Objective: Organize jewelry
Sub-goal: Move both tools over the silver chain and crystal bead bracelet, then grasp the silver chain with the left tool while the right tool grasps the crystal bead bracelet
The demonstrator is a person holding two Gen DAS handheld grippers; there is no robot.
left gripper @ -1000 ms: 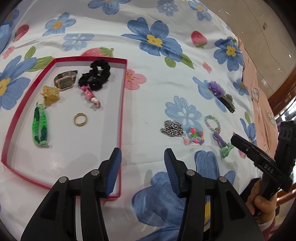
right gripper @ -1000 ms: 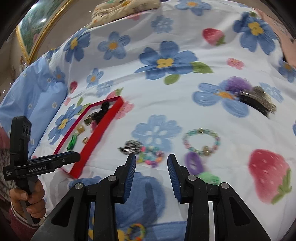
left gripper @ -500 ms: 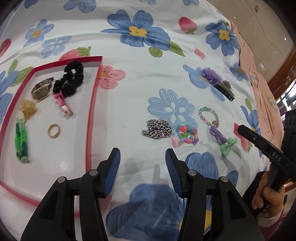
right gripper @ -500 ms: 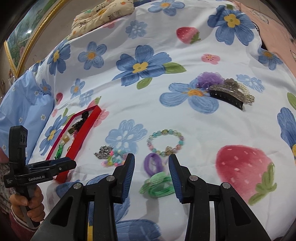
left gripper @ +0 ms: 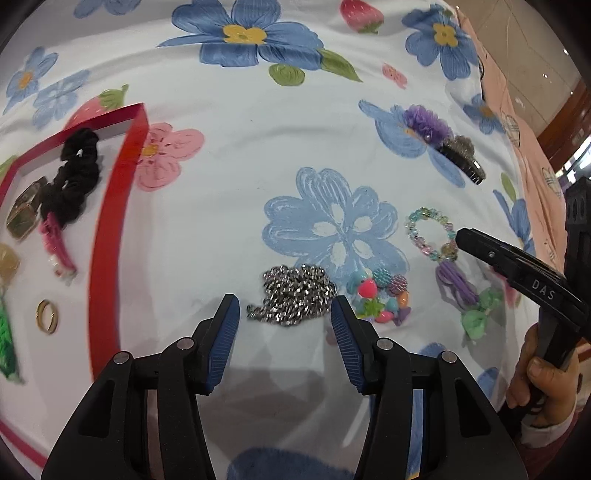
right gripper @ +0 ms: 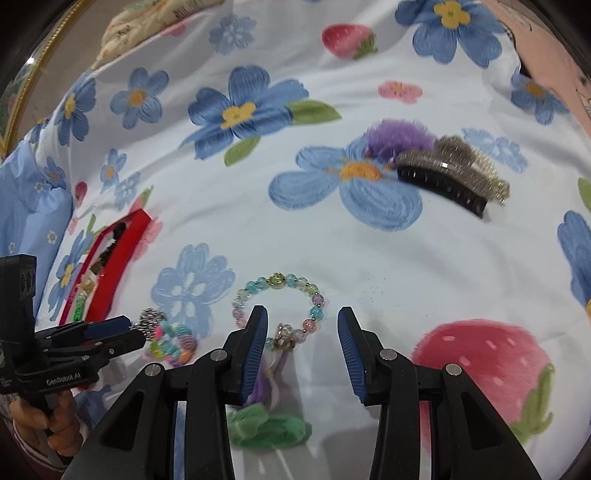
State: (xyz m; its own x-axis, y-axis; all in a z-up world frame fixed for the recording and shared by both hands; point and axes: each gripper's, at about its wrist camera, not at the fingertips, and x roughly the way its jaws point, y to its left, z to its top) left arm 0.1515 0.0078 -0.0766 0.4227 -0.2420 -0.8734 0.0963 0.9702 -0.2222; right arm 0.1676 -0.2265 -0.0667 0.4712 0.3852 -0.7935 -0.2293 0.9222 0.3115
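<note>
The left gripper [left gripper: 284, 317], fingers spread, frames a crumpled metal chain [left gripper: 293, 295]; the right gripper [right gripper: 302, 332], released, straddles a glassy beaded bracelet [right gripper: 280, 306].

A white bedsheet [left gripper: 236, 110] printed with blue flowers and strawberries covers the bed. Beyond its right edge lie pink patterned fabric [left gripper: 517, 110], a glossy tiled floor [left gripper: 528, 33] and dark wooden trim [left gripper: 565, 110]. A gilt picture frame [right gripper: 22, 92] stands beyond the far-left corner.

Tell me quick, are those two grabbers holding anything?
Left gripper: open, holding nothing, silver chain just ahead.
Right gripper: open, holding nothing, over bead bracelet.
</note>
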